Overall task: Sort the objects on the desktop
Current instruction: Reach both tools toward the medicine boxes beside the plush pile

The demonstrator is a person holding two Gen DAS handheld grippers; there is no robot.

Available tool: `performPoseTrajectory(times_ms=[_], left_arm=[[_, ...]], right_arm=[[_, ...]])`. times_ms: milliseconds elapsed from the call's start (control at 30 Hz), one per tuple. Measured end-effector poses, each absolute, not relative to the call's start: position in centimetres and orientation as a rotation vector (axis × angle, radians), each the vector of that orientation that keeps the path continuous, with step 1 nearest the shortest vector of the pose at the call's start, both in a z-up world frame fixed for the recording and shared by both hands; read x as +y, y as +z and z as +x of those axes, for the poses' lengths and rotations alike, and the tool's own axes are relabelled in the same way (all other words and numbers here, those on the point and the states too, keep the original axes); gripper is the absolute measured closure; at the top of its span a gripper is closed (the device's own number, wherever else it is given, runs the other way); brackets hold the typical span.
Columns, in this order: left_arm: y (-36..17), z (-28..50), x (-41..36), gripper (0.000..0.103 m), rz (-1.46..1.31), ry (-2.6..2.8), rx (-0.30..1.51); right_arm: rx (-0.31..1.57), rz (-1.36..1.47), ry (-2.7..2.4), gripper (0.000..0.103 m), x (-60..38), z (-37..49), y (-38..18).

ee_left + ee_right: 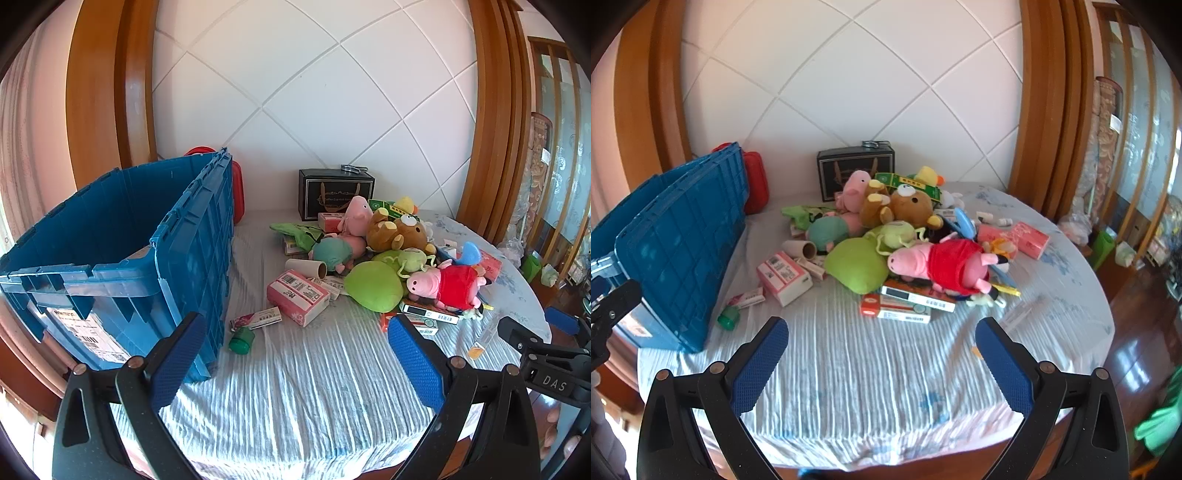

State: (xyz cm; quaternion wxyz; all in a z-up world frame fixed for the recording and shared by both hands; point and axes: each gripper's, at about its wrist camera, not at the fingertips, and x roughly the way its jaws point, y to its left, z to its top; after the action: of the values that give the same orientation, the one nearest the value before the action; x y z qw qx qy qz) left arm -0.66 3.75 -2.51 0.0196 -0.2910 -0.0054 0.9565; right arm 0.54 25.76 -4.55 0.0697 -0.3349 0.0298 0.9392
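White wall (849,74) with diagonal grooves stood behind the round table (886,387), striped pale cloth over it. Wood door frames (484,110) either side; glossy dark floor (1137,332) at right, sunlit.

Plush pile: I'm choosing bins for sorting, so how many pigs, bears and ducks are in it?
Pigs: 3
Bears: 1
Ducks: 1
Total: 5
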Motion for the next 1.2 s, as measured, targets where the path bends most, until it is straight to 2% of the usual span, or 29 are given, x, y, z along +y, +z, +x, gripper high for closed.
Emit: performPoseTrajectory(times_ms=[467,733,833,900,1200], left_arm=[[-5.8,-8.8,4.0,0.003,-1.037,2.831,-0.013],[-12.8,-15.0,4.4,0.003,-1.27,2.65,0.06],[-15.8,-16.3,5.2,0.01,-1.358,2.587,0.08],[-17.5,-17.3,6.0,0.01,-1.401,2.551,0.07],[-20.6,-20.3,12.8,0.01,-1.391,2.428,0.1]], right_arm=[[0.198,-1.082,2.642,0.0,29.9,-3.1,-7.5],[0.34,-1.169,2.43,0.0,35.8,-5.4,-11.5],[0.387,-1.215,2.344,0.0,38.3,-5.2,-13.9],[0.407,-1.242,2.304,0.0,39.5,-5.0,-15.1],[0.445,-1.335,2.206,0.0,45.4,-6.8,-18.6]])
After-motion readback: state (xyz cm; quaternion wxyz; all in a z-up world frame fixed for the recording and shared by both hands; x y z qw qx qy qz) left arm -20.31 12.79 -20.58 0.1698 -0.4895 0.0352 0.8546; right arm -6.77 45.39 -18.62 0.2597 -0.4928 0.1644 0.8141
